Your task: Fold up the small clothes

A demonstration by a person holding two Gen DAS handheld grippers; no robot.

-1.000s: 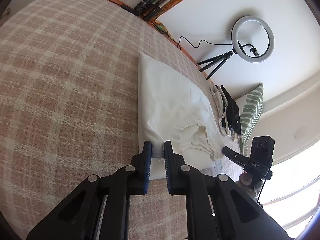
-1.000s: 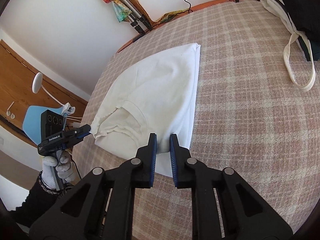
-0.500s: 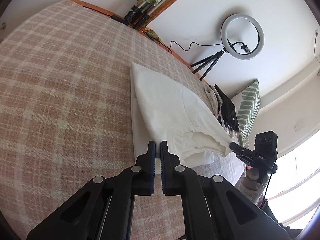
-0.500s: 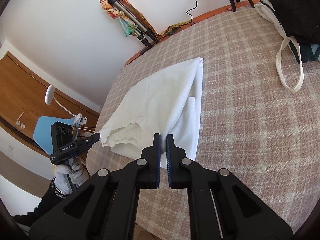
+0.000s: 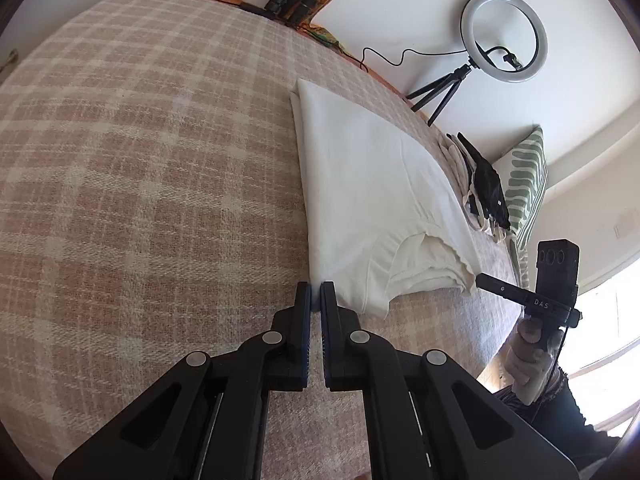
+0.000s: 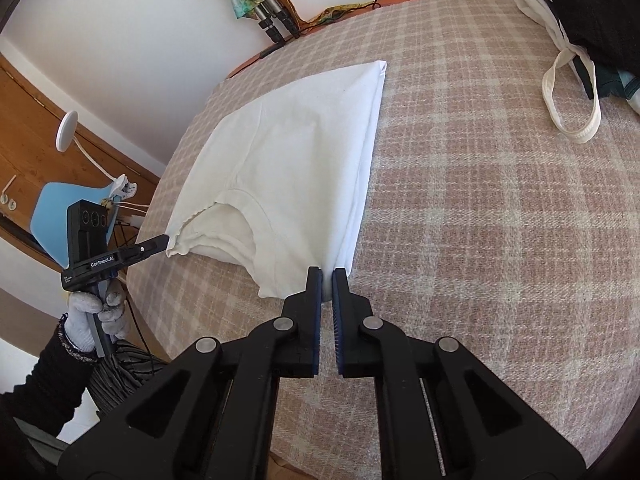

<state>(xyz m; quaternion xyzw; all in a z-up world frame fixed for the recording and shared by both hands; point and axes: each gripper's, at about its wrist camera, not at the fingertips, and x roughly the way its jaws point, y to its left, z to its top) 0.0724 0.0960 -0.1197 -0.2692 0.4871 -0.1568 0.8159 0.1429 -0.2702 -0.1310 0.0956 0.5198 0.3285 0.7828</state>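
Jaws of both grippers clamp white shirt (image 5: pixel 372 184) corners on plaid blanket (image 5: pixel 140 168).

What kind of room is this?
Probably a bedroom at home, set up for filming: a bed under a checked blanket, a leaf-print pillow by the wall, and a ring light on a small tripod.
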